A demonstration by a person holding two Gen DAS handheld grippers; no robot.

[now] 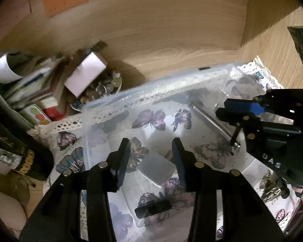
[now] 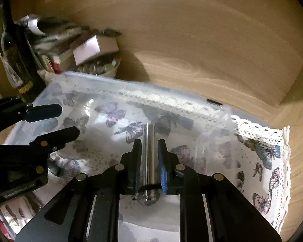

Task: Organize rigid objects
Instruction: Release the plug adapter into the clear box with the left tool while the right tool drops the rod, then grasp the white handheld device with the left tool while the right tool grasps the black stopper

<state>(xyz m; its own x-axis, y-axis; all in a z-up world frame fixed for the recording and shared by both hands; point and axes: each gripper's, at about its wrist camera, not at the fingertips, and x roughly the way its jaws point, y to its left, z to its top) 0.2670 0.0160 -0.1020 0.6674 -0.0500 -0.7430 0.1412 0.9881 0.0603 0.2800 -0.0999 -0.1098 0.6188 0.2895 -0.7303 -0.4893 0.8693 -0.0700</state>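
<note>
Here both of my grippers hang over the clear plastic box [image 1: 155, 86], which stands on a butterfly-print cloth [image 2: 268, 161] with a lace edge. My right gripper [image 2: 149, 157] has its jaws narrow around a thin metal rod [image 2: 149, 141]; the rod runs forward between the two pads and its rounded end shows just behind them. In the left wrist view the same rod [image 1: 208, 119] lies slanted inside the box, near its right side, with the right gripper [image 1: 238, 113] on its near end.

My left gripper [image 1: 151, 153] has its jaws wide and holds nothing. Below the gap between them I see a small pale square block [image 1: 155, 171] on the box floor, and nearer to the camera a short black piece [image 1: 153, 208]. I cannot tell whether the fingers touch the block.

The far rim of the box runs close to the wooden back wall [image 1: 171, 30], with only a narrow strip of bench [image 2: 192, 70] between. At the left the room is tight: a dark bottle [image 2: 16, 60], a pile of books and papers [image 1: 36, 88], a small white carton [image 1: 84, 76] and a bowl of small round things [image 1: 105, 88] stand just beside the box corner. At the right the cloth goes past the box wall, and after its lace edge the wood is free.
</note>
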